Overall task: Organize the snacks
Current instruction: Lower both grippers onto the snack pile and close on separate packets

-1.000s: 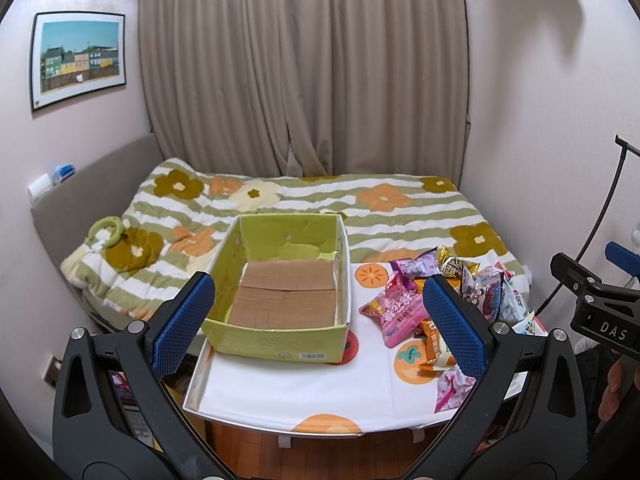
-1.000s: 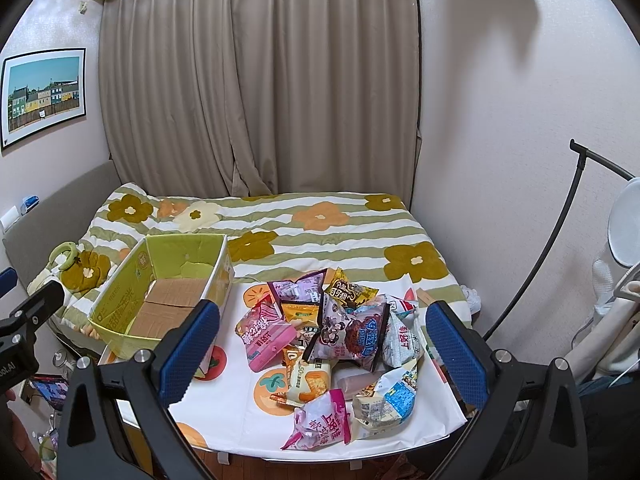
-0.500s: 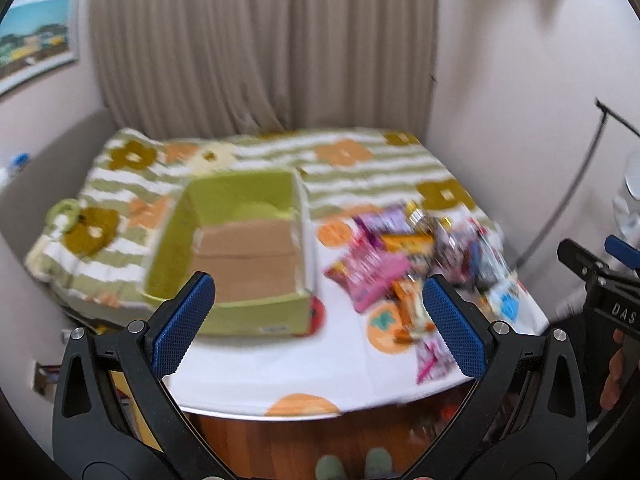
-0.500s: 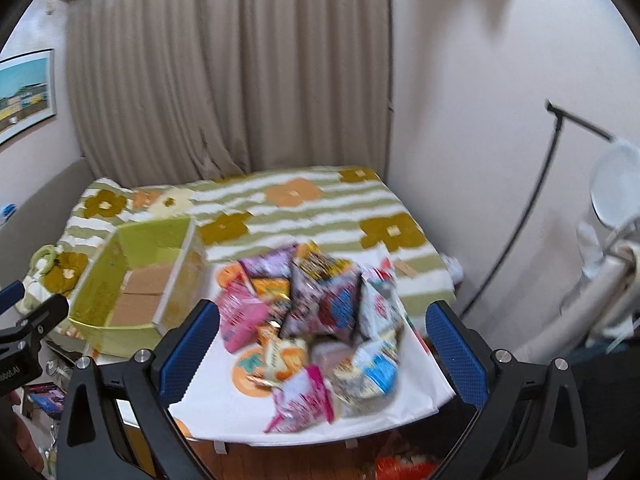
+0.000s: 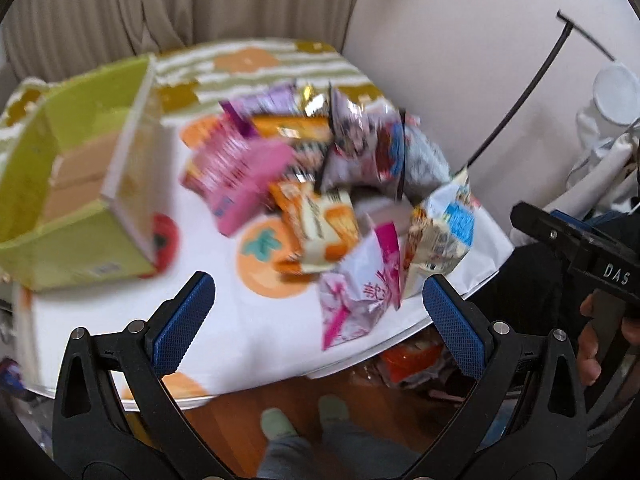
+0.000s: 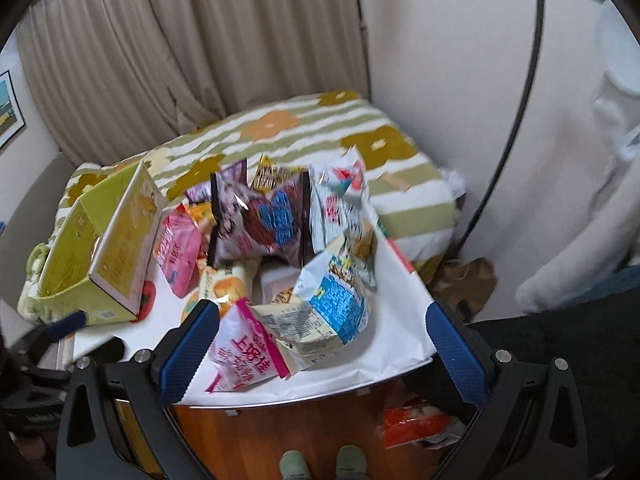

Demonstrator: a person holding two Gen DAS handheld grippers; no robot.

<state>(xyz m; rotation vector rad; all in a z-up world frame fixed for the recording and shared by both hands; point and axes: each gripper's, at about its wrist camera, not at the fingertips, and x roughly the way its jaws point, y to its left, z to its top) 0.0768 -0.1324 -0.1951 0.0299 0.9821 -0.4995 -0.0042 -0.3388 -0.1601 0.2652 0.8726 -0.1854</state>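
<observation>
A pile of several snack packets [image 5: 332, 176] lies on the right half of a white table [image 5: 248, 332]; it also shows in the right wrist view [image 6: 280, 240]. A green cardboard box [image 5: 76, 184], open and empty, stands on the table's left, also seen in the right wrist view [image 6: 104, 252]. A pink-and-white packet [image 5: 360, 292] lies nearest the front edge [image 6: 248, 352]. My left gripper [image 5: 318, 320] is open and empty above the front edge, near that packet. My right gripper [image 6: 322, 344] is open and empty, hovering over the pink-and-white packet and a blue-and-white one [image 6: 332, 304].
A striped flowered bed [image 6: 304, 132] lies behind the table, with curtains [image 6: 200, 40] beyond. An orange packet [image 6: 412, 428] lies on the wooden floor under the table. The person's feet [image 5: 304, 420] stand at the front. A black pole [image 6: 516, 128] leans at the right wall.
Both grippers have moved forward and tilted down toward the snack pile. The left one also swung right. Both stay open and empty.
</observation>
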